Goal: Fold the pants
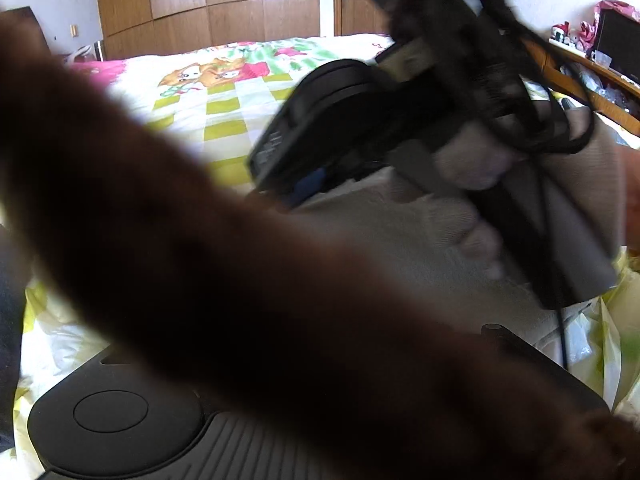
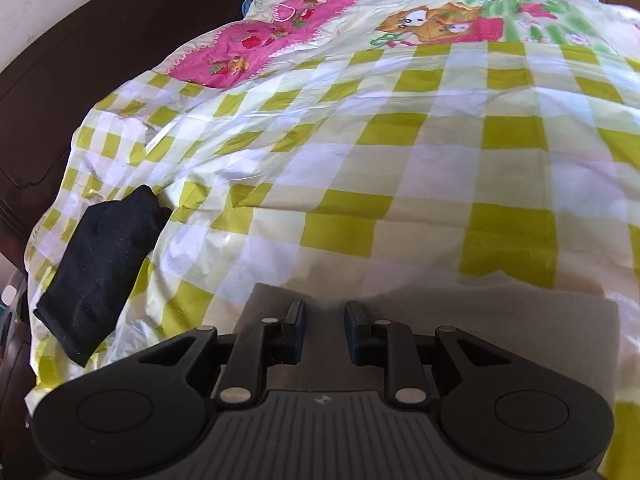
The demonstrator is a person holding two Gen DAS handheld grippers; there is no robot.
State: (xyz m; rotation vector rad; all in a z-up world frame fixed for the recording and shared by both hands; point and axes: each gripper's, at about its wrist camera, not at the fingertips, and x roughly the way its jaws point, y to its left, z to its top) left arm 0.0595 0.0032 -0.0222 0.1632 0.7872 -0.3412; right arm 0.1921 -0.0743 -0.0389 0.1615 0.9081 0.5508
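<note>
Claws: right claw (image 2: 323, 330) is parted a little, nothing between its fingers, tips poised over the near edge of the grey pants (image 2: 500, 312); left claw's fingers are hidden behind a blurred brown sleeve (image 1: 240, 280), so I cannot tell how far it is open or whether it holds anything.
Bed: checked green-and-white cover (image 2: 400, 152) carries everything.
Pants: grey cloth lies flat on the bed's near side, under both claws; in the left view the right claw's body (image 1: 360, 128) hangs above it.
Black garment: folded dark piece (image 2: 100, 264) lies well apart at the bed's left edge.
Step, as I judge it: pinch the pants' edge squarely, both layers, lift evenly, then lay it over without dragging the cover.
</note>
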